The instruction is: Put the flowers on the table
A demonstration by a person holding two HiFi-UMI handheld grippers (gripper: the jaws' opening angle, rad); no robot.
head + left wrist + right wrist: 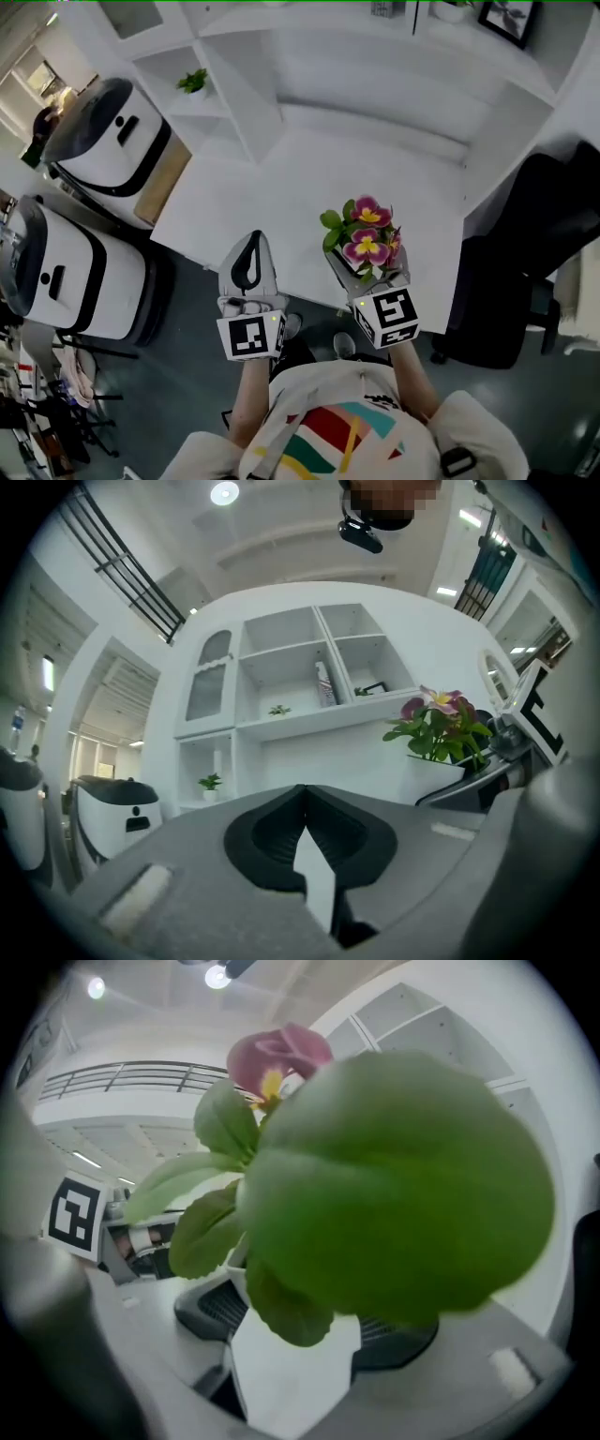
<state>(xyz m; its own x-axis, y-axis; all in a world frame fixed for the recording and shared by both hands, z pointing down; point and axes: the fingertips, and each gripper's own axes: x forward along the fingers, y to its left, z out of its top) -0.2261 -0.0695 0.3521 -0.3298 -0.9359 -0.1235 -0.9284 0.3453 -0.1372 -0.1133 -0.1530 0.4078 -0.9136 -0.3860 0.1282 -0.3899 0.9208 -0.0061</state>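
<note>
The right gripper (pixel 368 275) grasps the white pot of flowers (pixel 366 246) over the surface's (pixel 281 178) near edge. The left gripper (pixel 249 255), to its left, is clenched and empty.

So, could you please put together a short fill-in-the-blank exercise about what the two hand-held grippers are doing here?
1. The right hand-held gripper grips a pot of ____.
2. The left hand-held gripper has its jaws ____, with nothing between them.
3. The pot is ____ in colour.

Missing words: flowers; shut; white.
</note>
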